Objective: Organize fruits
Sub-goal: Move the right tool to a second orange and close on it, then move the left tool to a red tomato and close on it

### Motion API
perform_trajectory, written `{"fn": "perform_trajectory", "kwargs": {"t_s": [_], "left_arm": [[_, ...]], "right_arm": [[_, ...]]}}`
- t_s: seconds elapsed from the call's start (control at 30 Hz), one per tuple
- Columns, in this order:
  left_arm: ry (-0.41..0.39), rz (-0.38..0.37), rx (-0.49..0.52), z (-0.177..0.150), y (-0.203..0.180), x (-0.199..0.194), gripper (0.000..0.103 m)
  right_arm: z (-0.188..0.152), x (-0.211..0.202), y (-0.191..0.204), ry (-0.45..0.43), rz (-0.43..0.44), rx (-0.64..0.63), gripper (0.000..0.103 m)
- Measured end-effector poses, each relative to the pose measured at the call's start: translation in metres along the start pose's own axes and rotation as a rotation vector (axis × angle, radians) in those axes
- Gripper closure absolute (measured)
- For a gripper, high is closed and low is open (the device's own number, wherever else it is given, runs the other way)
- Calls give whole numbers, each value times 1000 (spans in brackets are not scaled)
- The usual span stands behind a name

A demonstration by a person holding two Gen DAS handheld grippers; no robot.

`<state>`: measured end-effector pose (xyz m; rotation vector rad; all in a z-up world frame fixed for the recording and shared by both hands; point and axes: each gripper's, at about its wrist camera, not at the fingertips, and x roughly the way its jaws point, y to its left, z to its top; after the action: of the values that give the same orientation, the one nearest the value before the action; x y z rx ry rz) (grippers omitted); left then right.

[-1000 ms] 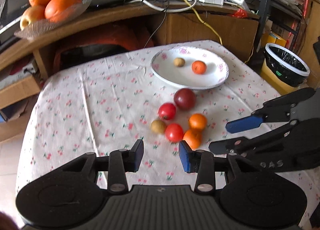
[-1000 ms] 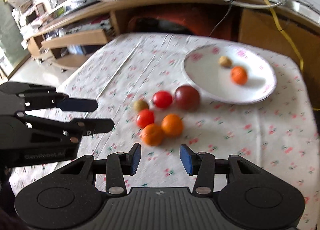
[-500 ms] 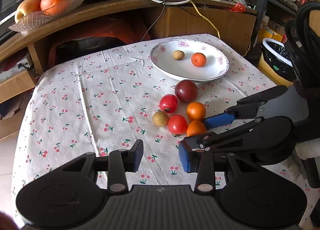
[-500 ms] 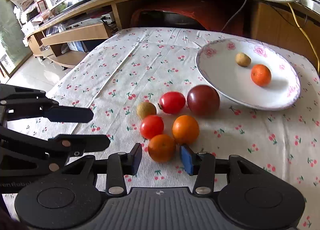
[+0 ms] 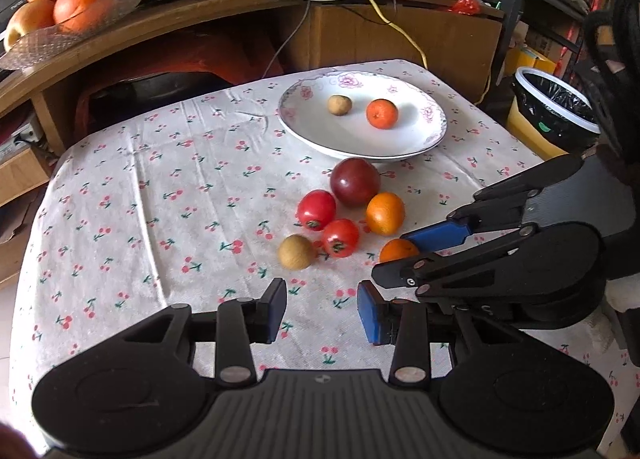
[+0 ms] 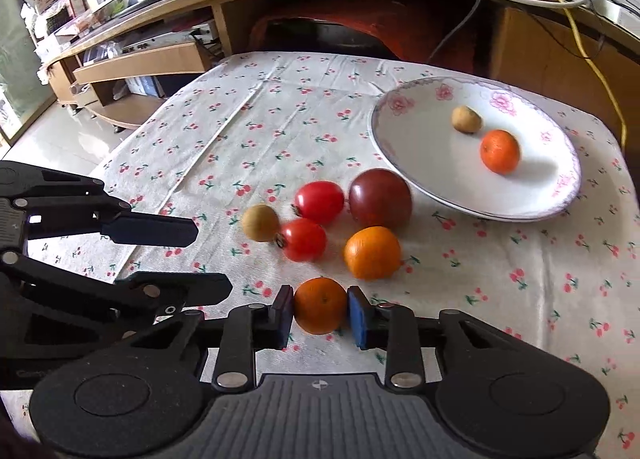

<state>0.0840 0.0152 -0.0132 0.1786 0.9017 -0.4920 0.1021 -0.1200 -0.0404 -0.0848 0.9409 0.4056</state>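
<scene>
Right gripper (image 6: 320, 313): jaws closed against a small orange (image 6: 320, 305) on the table (image 6: 500, 279). Left gripper (image 5: 322, 311): jaws wide, empty, near the fruit cluster.

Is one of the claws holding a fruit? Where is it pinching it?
Yes. The right claw pinches a small orange by its two sides, low on the tablecloth. The left claw is open, holding nothing.

No legible text, label, brand or number in either view. Faint embossed lettering on left gripper (image 6: 196, 255) body at lower left of right wrist view, too dark to read.
</scene>
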Motion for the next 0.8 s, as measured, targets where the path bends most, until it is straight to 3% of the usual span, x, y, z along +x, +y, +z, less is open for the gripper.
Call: {"fn": "perform_trajectory", "kwargs": {"t_s": [0.5, 0.8], "left_arm": [[-20, -25, 18, 14, -10, 14, 56], [-8, -1, 97, 23, -19, 39, 56]], "right_arm": [[-5, -20, -21, 10, 0, 42, 78], [-6, -21, -29, 25, -4, 57, 77]]}}
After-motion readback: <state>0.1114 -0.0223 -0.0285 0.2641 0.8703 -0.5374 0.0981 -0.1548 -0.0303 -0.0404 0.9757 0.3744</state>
